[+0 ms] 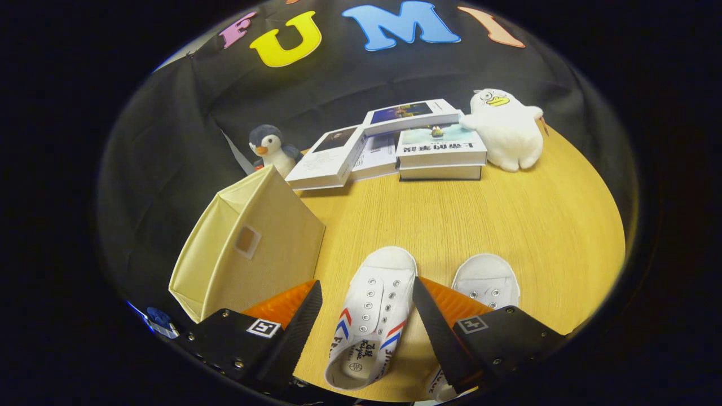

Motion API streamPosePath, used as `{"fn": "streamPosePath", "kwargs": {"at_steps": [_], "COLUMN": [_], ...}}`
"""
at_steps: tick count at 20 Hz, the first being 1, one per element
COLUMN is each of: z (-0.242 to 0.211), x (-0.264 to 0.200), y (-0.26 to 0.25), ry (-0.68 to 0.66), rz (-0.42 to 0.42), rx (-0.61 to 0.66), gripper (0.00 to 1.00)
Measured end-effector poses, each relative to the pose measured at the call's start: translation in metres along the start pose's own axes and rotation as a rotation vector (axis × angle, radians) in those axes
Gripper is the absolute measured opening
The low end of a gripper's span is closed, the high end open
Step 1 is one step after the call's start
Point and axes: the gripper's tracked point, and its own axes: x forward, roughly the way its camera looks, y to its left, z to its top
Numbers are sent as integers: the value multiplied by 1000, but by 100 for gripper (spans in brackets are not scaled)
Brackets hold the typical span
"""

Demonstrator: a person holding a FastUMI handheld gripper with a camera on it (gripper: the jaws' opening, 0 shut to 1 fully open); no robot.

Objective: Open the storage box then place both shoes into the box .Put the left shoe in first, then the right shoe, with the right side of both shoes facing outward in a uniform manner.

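Shoes sit side by side on the wooden tabletop [451,225]: one white shoe [369,316] lies between the spread fingers of the hand-held gripper [366,321], untouched by either; the other shoe [486,280] is partly hidden behind one finger. The cream storage box [248,248] stands beside them, closed. Books [395,146] and two plush toys lie beyond.

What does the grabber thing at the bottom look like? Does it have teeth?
The gripper has two wedge-shaped fingers with sawtooth edges, a bit like teeth, and ribbed faces. Each sits on a blocky base held with small screws, and each base carries a little square black-and-white marker sticker. The fingers stand open, one on each side of a white shoe.
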Motion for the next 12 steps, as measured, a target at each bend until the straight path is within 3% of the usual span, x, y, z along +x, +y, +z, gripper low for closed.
{"fn": "streamPosePath", "kwargs": {"at_steps": [7,10,12], "z": [-33,-42,-46], "x": [21,23,26], "y": [-17,-24,-24], "ry": [108,137,140], "rz": [12,3,10], "rx": [113,130,131], "gripper": [97,87,86]}}
